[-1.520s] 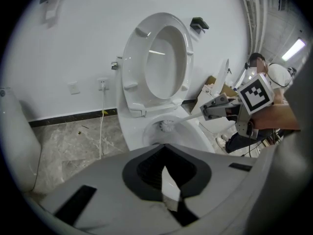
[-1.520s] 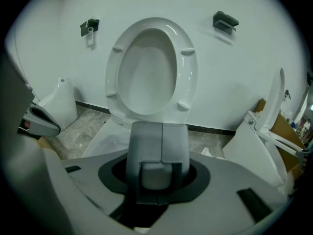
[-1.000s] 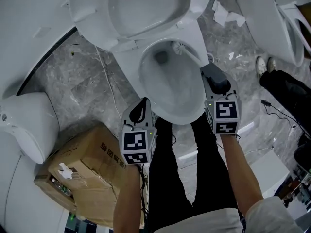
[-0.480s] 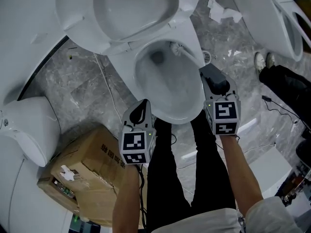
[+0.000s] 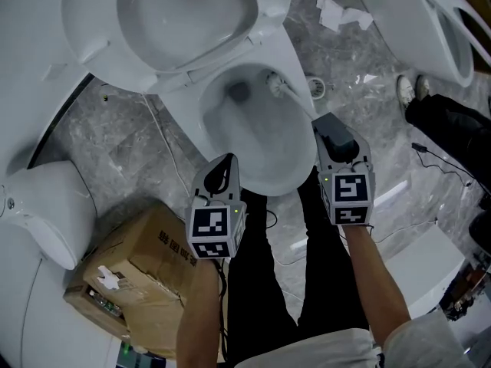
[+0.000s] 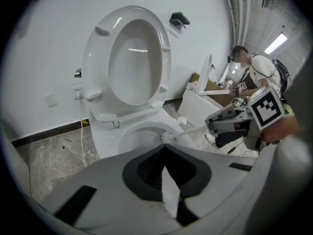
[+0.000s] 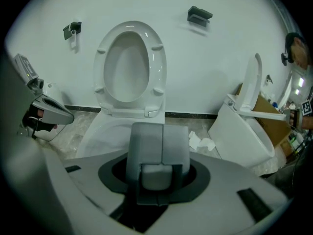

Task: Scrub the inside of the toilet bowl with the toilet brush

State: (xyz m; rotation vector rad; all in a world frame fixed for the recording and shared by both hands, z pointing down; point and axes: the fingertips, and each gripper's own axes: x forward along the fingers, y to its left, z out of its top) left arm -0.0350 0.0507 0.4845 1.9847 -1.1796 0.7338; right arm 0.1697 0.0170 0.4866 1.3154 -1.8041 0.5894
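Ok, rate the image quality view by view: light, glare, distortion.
Head view: dim, even light, sharp; the toilet bowl reads clearly. Left gripper view: strong fisheye bend, dark corners, a glare streak on the raised lid, a bright strip lamp at right. Right gripper view: same fisheye vignette, soft even light, no harsh glare.

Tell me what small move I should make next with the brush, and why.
Probably sweep the toilet brush head down and across the toilet bowl wall toward the drain. The right gripper is clamped on the handle, and the bristles sit high by the far right rim, so most of the inner wall lies below and to their left.
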